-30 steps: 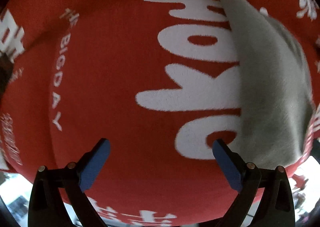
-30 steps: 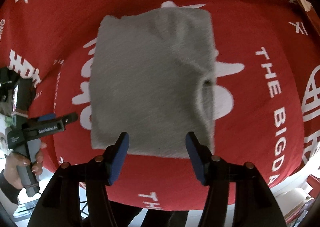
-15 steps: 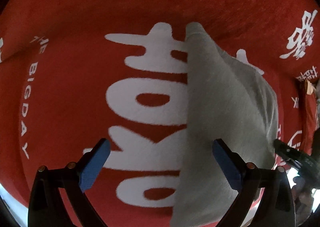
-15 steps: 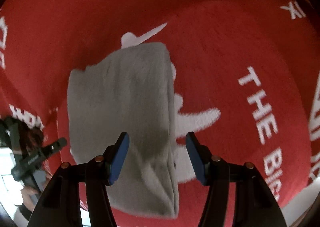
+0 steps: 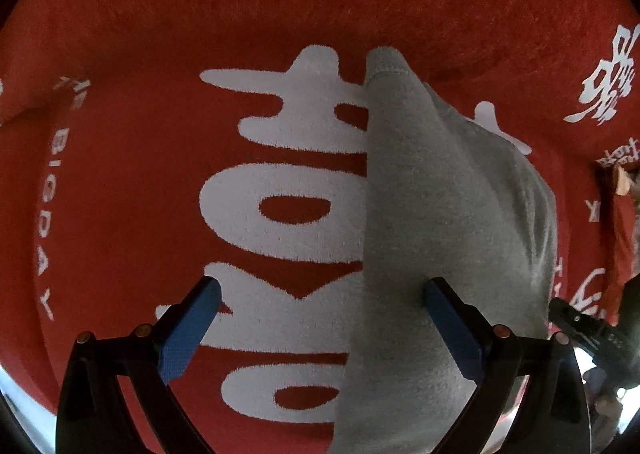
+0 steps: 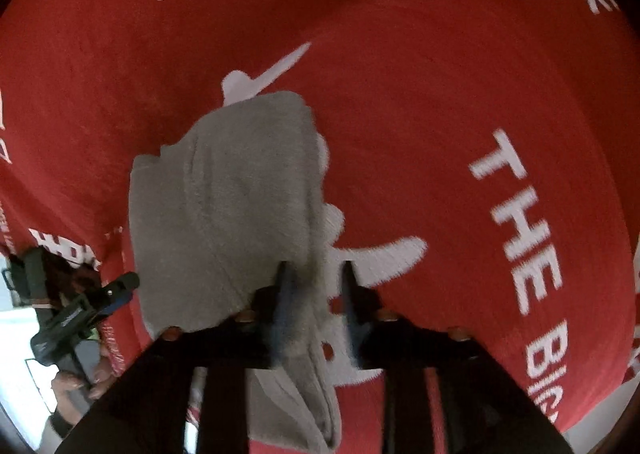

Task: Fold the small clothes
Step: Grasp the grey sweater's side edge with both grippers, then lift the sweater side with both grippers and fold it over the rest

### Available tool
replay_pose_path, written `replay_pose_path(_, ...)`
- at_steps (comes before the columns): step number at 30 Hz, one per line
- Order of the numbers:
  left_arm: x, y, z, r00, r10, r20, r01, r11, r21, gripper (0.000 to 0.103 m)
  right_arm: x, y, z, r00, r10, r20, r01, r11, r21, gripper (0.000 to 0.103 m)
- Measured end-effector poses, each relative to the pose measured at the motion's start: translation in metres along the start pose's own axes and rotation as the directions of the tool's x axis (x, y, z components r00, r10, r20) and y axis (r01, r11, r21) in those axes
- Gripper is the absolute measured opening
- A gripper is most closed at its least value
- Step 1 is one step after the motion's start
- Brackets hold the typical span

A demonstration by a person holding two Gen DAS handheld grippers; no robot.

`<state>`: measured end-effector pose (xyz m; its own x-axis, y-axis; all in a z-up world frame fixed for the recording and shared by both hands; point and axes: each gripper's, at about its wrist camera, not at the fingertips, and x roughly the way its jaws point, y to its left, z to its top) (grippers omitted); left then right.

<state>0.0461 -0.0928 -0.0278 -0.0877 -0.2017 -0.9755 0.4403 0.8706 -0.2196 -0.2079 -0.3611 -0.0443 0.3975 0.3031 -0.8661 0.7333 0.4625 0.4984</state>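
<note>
The grey garment (image 5: 440,222) lies folded on the red cloth (image 5: 160,174) that covers the worktop, a thick oblong pad with a stitched hem at its far corner; it sits over the big white characters (image 5: 280,182) printed on the cloth, hiding part of them; in the right wrist view the garment (image 6: 224,206) shows a rumpled upper layer and a long folded edge running toward the camera; the right tongs (image 6: 314,294) come down over that near right edge, blurred, their jaws closing with the edge of the fabric between the blue pads, though whether the pads press it yet I cannot tell for sure, they look just short of it; the left tongs (image 5: 320,314) stand spread wide above the garment's other long edge, one blue pad over the bare lettering, the other over the grey fabric, nothing pinched; white words reading THE BIG (image 6: 516,222) curve along the cloth to the right of the garment; at the left edge of the right wrist view the left tongs (image 6: 100,302) appear again from the side, with a hand (image 6: 80,386) gripping the handle below them; the same cloth (image 6: 440,94) fills nearly all of both views.
</note>
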Motion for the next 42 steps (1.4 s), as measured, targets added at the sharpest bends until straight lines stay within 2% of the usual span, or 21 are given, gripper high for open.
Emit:
replay_pose_path(5, 0.001, 0.006, 0.005, 0.990, -0.143, -0.011, 0.142, 0.990, -0.017, 0.102, -0.005, -0.020, -0.002, 0.992, 0.126, 0.003, -0.126, 0.990, 0.058, 0.051)
replay_pose_path(9, 0.021, -0.007, 0.006, 0.964, -0.243, -0.103, 0.249, 0.968, 0.045, 0.102, 0.002, -0.016, 0.009, 0.979, 0.202, -0.014, -0.202, 0.979, 0.022, 0.052)
replay_pose_path(12, 0.043, -0.019, 0.006, 0.953, -0.248, -0.171, 0.264, 0.962, 0.075, 0.102, 0.022, -0.015, 0.019, 0.967, 0.228, -0.110, -0.229, 0.973, 0.001, 0.052)
replay_pose_path(15, 0.044, -0.026, 0.006, 0.949, -0.272, -0.161, 0.289, 0.953, 0.095, 0.102, 0.036, -0.014, 0.022, 0.947, 0.263, -0.185, -0.272, 0.962, -0.024, 0.052)
replay_pose_path(17, 0.047, -0.033, 0.009, 0.941, -0.295, -0.165, 0.312, 0.946, 0.089, 0.102, 0.040, -0.011, 0.025, 0.933, 0.298, -0.203, -0.312, 0.949, -0.039, 0.052)
replay_pose_path(19, 0.049, -0.042, 0.012, 0.941, -0.294, -0.166, 0.311, 0.946, 0.088, 0.102, 0.047, -0.007, 0.029, 0.920, 0.329, -0.212, -0.344, 0.938, -0.036, 0.053)
replay_pose_path(21, 0.044, -0.047, 0.009, 0.932, -0.317, -0.174, 0.338, 0.935, 0.105, 0.102, 0.053, 0.000, 0.033, 0.914, 0.351, -0.204, -0.366, 0.930, -0.037, 0.054)
replay_pose_path(25, 0.051, -0.064, 0.008, 0.957, -0.233, -0.170, 0.262, 0.950, 0.172, 0.102, 0.065, 0.014, 0.034, 0.903, 0.387, -0.188, -0.401, 0.915, -0.038, 0.056)
replay_pose_path(29, 0.049, -0.065, 0.004, 0.960, -0.234, -0.154, 0.260, 0.949, 0.178, 0.102, 0.068, 0.012, 0.030, 0.894, 0.418, -0.160, -0.422, 0.906, 0.011, 0.056)
replay_pose_path(31, 0.046, -0.061, 0.004, 0.963, -0.233, -0.135, 0.253, 0.955, 0.156, 0.095, 0.069, 0.010, 0.028, 0.888, 0.430, -0.166, -0.431, 0.902, 0.033, 0.055)
replay_pose_path(32, 0.043, -0.059, 0.003, 0.966, -0.225, -0.123, 0.242, 0.958, 0.151, 0.093, 0.070, 0.010, 0.029, 0.891, 0.422, -0.167, -0.422, 0.906, 0.036, 0.051)
replay_pose_path(35, 0.031, -0.052, -0.005, 0.967, -0.241, -0.077, 0.250, 0.956, 0.153, 0.075, 0.070, 0.015, 0.029, 0.902, 0.395, -0.177, -0.395, 0.918, 0.032, 0.035)
replay_pose_path(37, 0.023, -0.047, -0.007, 0.965, -0.255, -0.055, 0.261, 0.953, 0.157, 0.059, 0.065, 0.020, 0.027, 0.901, 0.399, -0.169, -0.401, 0.916, 0.023, 0.031)
replay_pose_path(40, 0.009, -0.038, -0.010, 0.949, -0.312, -0.039, 0.314, 0.939, 0.141, 0.050, 0.057, 0.026, 0.021, 0.880, 0.450, -0.154, -0.448, 0.893, 0.051, 0.030)
replay_pose_path(42, 0.001, -0.034, -0.011, 0.939, -0.342, -0.035, 0.344, 0.929, 0.140, 0.049, 0.051, 0.032, 0.016, 0.870, 0.471, -0.145, -0.468, 0.882, 0.060, 0.030)
